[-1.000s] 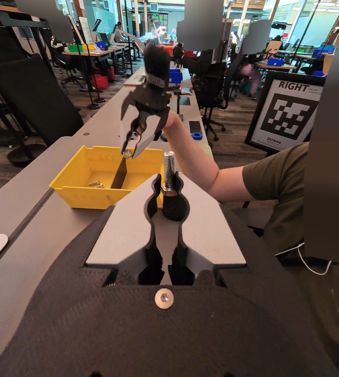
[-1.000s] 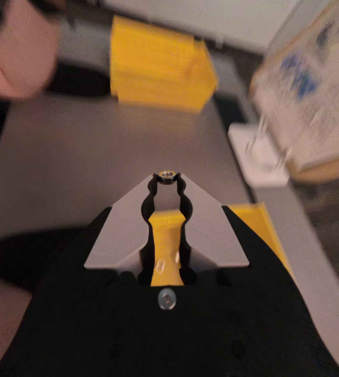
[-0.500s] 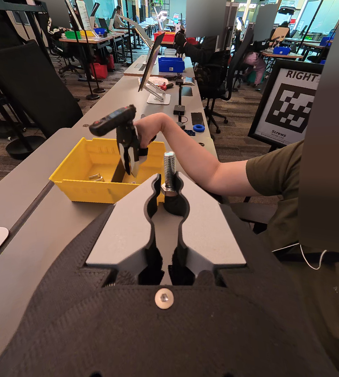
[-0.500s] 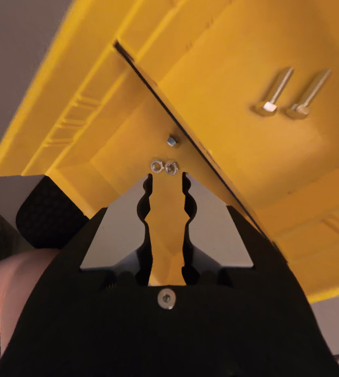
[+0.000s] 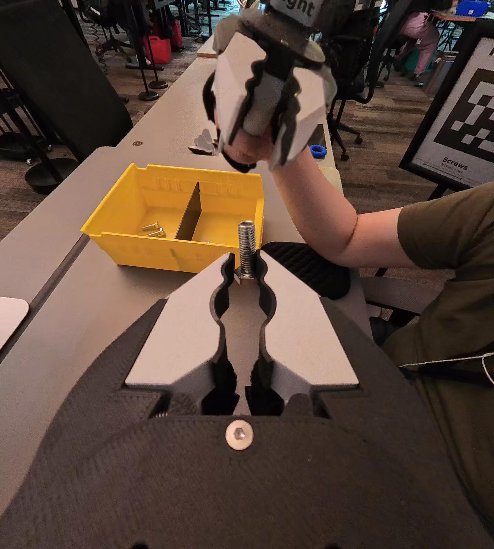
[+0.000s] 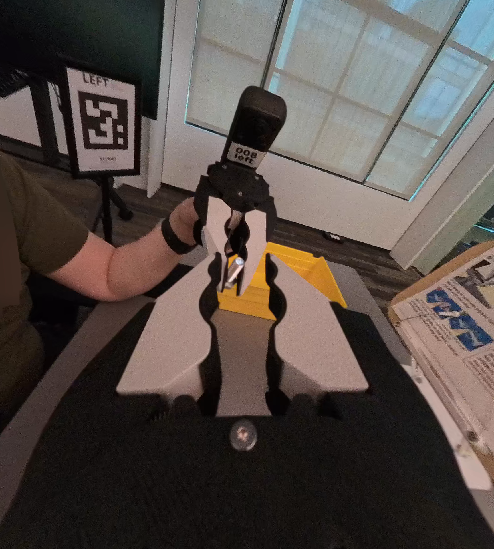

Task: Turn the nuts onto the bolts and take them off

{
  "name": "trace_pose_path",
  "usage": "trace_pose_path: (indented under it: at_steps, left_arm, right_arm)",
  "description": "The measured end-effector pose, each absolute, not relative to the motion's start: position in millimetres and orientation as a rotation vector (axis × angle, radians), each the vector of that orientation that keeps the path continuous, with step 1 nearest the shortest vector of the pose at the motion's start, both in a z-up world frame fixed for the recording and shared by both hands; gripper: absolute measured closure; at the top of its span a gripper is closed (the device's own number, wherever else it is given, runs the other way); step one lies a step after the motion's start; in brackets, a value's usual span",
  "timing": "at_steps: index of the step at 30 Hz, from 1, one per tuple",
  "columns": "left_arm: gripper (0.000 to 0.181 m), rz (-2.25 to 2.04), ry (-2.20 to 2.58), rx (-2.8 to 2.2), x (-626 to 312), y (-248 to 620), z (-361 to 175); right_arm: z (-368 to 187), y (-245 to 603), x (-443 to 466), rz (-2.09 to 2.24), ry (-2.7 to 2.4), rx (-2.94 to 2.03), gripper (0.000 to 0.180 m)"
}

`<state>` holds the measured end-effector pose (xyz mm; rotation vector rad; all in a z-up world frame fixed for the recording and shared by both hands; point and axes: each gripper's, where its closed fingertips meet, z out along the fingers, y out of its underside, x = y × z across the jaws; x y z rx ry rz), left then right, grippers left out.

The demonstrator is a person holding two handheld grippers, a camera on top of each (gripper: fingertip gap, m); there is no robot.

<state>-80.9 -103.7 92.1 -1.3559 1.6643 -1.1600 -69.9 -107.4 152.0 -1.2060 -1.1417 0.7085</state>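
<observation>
Left wrist view: left hand-held gripper (image 5: 245, 269) clamps an upright bolt (image 5: 246, 248) by its head; right hand-held gripper (image 5: 259, 151), jaws apart, hangs above.

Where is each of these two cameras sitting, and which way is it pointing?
Left wrist view: sits on the left gripper, looking along its fingers at the bolt they clamp, the yellow bin and the raised right gripper; the person's right arm shows.
Right wrist view: sits on the open right gripper, facing the left gripper and a window; the left arm shows.
Shared: both grippers, the bolt, the bin.
</observation>
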Motion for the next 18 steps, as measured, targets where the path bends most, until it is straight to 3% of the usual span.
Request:
trace_pose_path:
  at_steps: [6,9,13,16,18]
  left_arm:
    - [0.169,-1.141,1.679,-1.349,-79.5,-104.6,89.8]
    - [0.169,-1.129,1.696,-1.348,-79.4,-105.4,87.3]
    - [0.164,-1.141,1.672,-1.301,-80.5,-106.9,94.3]
    - [0.118,-1.155,1.515,-1.304,-84.1,-91.5,114.0]
    - [0.115,-1.152,1.428,-1.301,-93.7,-79.0,125.2]
  right_arm:
    - [120.2,-94.5,-97.5,0.799,-1.217,-1.310,0.153]
    - [111.7,-96.6,-107.3,0.848,-1.265,-1.310,0.169]
    - [118.5,-101.6,-101.8,0.874,-1.272,-1.270,0.172]
    - [127.8,-87.9,-72.0,0.777,-1.185,-1.295,0.172]
    - [127.6,-53.5,-24.3,0.591,-1.016,-1.404,0.172]
